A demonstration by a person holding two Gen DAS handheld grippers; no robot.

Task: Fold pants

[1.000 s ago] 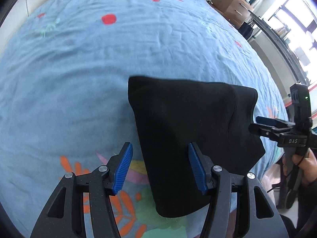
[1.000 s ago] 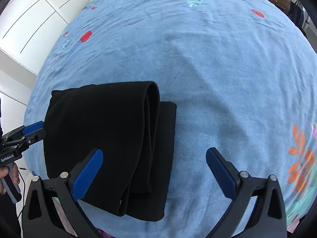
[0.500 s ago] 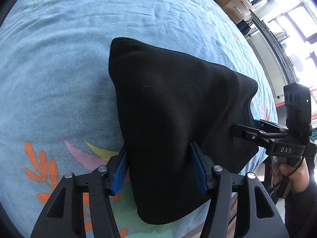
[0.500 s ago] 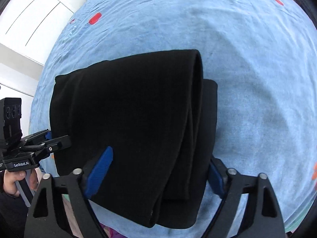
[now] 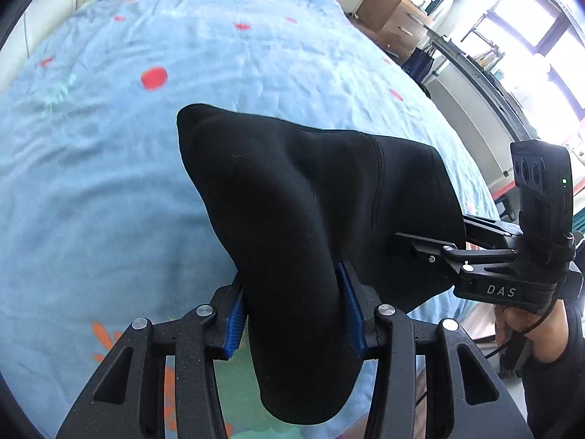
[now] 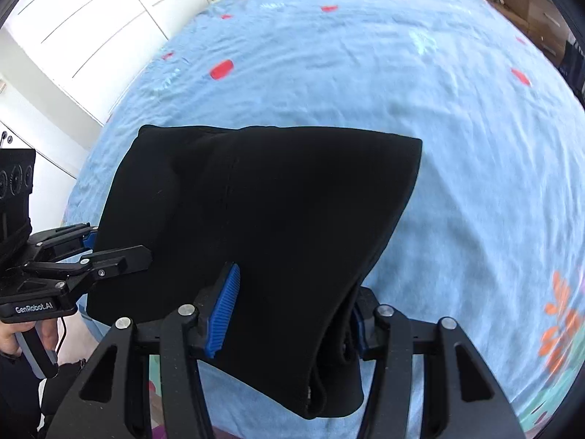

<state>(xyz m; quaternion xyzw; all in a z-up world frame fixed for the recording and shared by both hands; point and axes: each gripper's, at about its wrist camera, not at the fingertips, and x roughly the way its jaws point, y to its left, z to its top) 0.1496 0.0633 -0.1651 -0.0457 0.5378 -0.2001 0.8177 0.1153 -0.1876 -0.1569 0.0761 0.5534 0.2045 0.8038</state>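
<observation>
Left wrist view: left gripper (image 5: 292, 305) just closed, pinching near edge of folded black pants (image 5: 310, 197), right gripper (image 6: 289, 305) likewise, bundle lifted off blue bedsheet (image 5: 91, 183), stretching away ahead of both.

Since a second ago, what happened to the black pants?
Both grippers have just been closing, and each now pinches the near edge of the pants: the left gripper and the right gripper. That edge has risen off the bed, so the pants bunch up instead of lying flat. The far edge still looks to rest on the bed, and the pants stay folded.
</observation>
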